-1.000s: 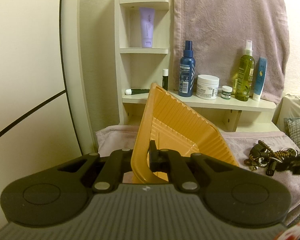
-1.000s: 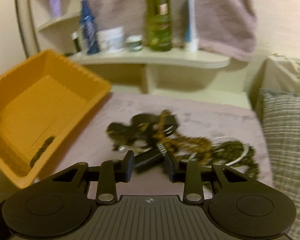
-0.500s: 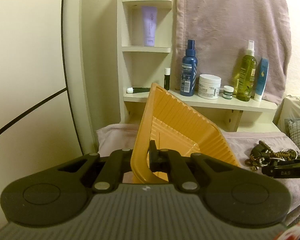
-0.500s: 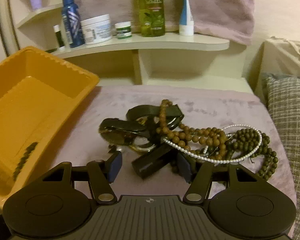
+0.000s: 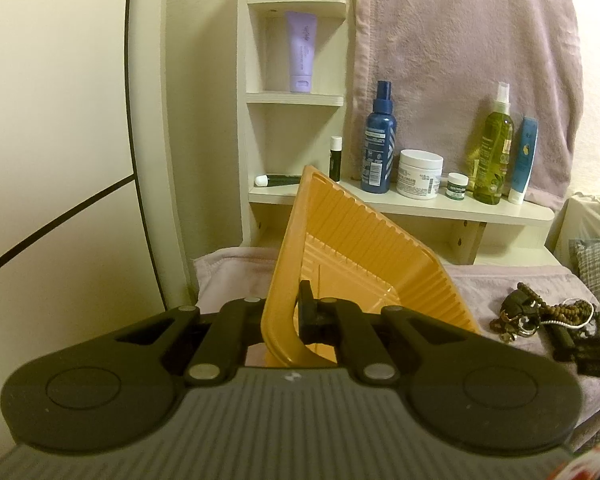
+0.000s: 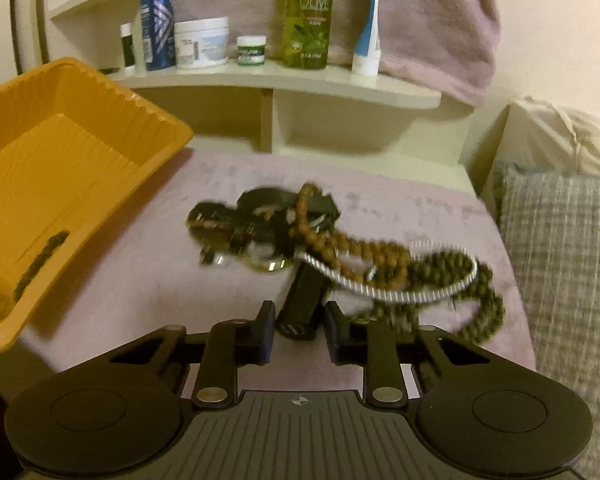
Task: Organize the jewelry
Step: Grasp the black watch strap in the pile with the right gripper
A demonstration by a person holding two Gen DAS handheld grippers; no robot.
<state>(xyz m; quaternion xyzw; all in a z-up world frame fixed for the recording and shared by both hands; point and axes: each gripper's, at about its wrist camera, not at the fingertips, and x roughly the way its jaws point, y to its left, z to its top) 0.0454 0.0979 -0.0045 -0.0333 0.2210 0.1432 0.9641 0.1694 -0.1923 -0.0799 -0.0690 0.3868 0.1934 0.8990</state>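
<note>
Right wrist view shows the right tongs (image 6: 298, 330) parted around the end of a black strap (image 6: 304, 300) that leads into the jewelry pile (image 6: 340, 248) on the mauve-covered surface (image 6: 148, 280), jaws not yet pressing it. The left tongs (image 5: 284, 316) are clamped on the near wall of the tilted orange tray (image 5: 360, 248), which has a dark bead strand (image 6: 40, 256) inside. A firm, centred pinch seems wise, since beads drape over the strap; open room lies between pile and tray, the cushion (image 6: 568, 248) crowds the right.

right gripper (image 6: 299, 334) narrowed from wide open around black strap (image 6: 303, 306), jewelry pile (image 6: 340, 252) now blurred
</note>
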